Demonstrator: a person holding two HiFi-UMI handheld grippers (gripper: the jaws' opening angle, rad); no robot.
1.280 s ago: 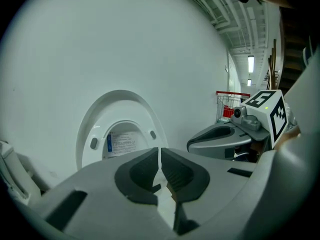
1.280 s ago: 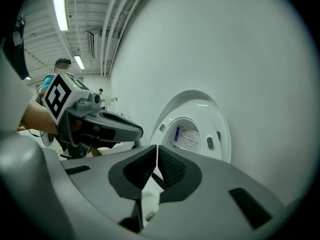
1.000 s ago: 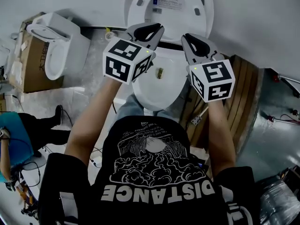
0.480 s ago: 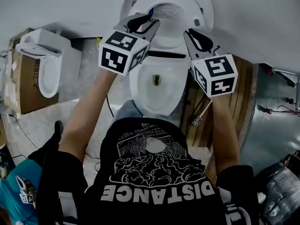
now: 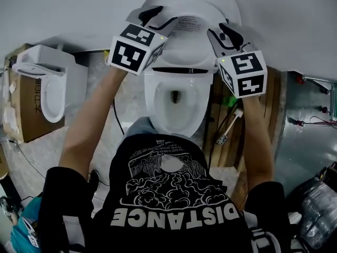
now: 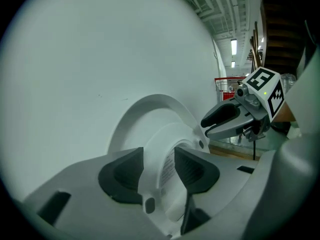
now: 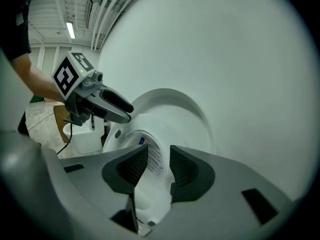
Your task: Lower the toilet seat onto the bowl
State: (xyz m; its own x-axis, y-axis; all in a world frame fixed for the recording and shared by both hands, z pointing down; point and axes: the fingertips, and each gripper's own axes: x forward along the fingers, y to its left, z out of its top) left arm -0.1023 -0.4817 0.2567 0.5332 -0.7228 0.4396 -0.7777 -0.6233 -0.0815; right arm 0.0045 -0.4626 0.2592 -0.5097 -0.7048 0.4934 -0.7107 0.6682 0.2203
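The toilet seat point(image 5: 185, 36) stands upright above the bowl point(image 5: 158, 115), not yet lowered. The jaws of the left gripper point(image 5: 152, 16) and right gripper point(image 5: 227, 33) have just opened and gape at its rim, unclamped.

2 toilets point(image 5: 158, 107) point(image 5: 50, 96), 2 grippers point(image 5: 157, 16) point(image 5: 224, 33), 1 cardbd box point(image 5: 23, 117).

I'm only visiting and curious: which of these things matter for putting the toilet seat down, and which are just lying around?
In the job: toilet seat, raised; bowl; left tongs and right tongs, jaws just opened, seat rim between them, not gripped.
Lying about: spare toilet; cardboard box; wooden pallet.
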